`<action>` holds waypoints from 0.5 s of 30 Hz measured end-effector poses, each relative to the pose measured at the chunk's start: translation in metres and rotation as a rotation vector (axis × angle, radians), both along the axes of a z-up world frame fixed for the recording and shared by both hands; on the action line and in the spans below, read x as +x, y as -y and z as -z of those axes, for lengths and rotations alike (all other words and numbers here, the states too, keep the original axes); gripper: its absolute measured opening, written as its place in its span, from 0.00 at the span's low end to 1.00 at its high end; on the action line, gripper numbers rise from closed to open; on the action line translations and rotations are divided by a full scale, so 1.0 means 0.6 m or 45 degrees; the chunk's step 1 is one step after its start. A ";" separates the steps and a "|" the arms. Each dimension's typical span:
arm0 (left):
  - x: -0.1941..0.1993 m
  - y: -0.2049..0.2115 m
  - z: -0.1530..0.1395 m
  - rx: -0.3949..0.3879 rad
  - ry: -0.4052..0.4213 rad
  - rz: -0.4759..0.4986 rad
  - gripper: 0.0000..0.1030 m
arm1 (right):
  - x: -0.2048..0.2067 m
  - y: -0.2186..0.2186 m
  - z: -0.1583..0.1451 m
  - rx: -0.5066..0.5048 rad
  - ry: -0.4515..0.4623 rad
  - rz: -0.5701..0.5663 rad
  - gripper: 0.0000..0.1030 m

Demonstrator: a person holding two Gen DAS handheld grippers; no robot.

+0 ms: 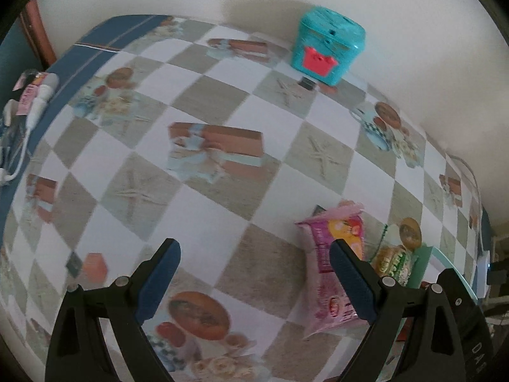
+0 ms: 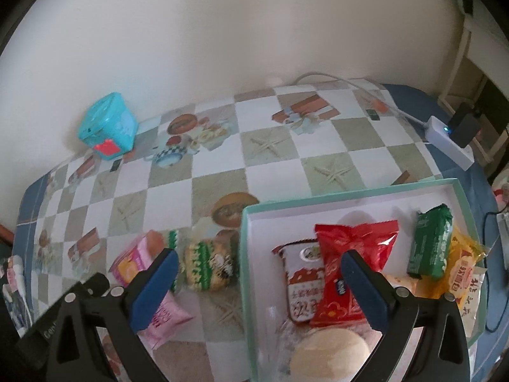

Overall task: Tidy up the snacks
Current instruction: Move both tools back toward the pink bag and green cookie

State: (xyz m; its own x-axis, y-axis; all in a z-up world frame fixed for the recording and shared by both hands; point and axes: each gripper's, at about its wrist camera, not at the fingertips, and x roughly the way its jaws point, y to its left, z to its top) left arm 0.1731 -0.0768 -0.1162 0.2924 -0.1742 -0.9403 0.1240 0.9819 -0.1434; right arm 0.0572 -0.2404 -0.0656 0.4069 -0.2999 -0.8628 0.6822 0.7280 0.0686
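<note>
Your pink foil snack packet [image 1: 331, 273] lies flat on the checked, picture-printed tablecloth [image 1: 203, 191], just outside the left wall of the shallow mint-green cardboard box [image 2: 350, 192]. Beside it, between the packet and the box, lies a green-and-white wrapped snack [image 2: 206, 264], also on the cloth.

Inside the box, on its white floor: a crinkled red foil packet [image 2: 350, 254] partly overlapping a red-and-white sachet [image 2: 302, 286]; a dark green wrapped bar [image 2: 432, 245]; an orange-yellow packet [image 2: 461, 273] at the right wall; and a round pale bun in clear wrap [image 2: 331, 353] at the near edge.

Your left gripper [image 1: 254, 280] points steeply down over the cloth, its blue-padded tongs wide apart and nothing between them; the right-hand finger [image 1: 353, 283] overlaps the pink packet in the left wrist view, but contact cannot be judged. Your right gripper [image 2: 257, 289] hangs over the box's left wall, its tongs likewise apart and empty.

Farther out, a turquoise plastic box with a red latch [image 2: 108, 127] stands against the white wall [image 2: 222, 31]. A white power strip with a black adapter [image 2: 451, 140] lies at the table's far right corner.
</note>
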 end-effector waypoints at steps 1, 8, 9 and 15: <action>0.000 0.004 0.003 -0.010 -0.004 0.010 0.92 | -0.001 0.003 0.000 0.000 0.004 0.010 1.00; -0.004 0.032 0.020 -0.065 -0.043 0.070 0.92 | -0.011 0.018 -0.003 -0.006 0.030 0.056 1.00; -0.005 0.036 0.022 -0.074 -0.056 0.075 0.92 | -0.012 0.018 -0.004 -0.008 0.032 0.060 1.00; -0.015 0.061 0.028 -0.073 -0.068 0.145 0.92 | -0.014 0.020 -0.003 0.001 0.045 0.062 1.00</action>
State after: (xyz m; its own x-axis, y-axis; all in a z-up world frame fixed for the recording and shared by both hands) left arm 0.1642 -0.1133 -0.1331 0.2178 -0.2571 -0.9415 0.2248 0.9520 -0.2079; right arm 0.0489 -0.2523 -0.0639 0.4220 -0.3194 -0.8485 0.7138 0.6940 0.0938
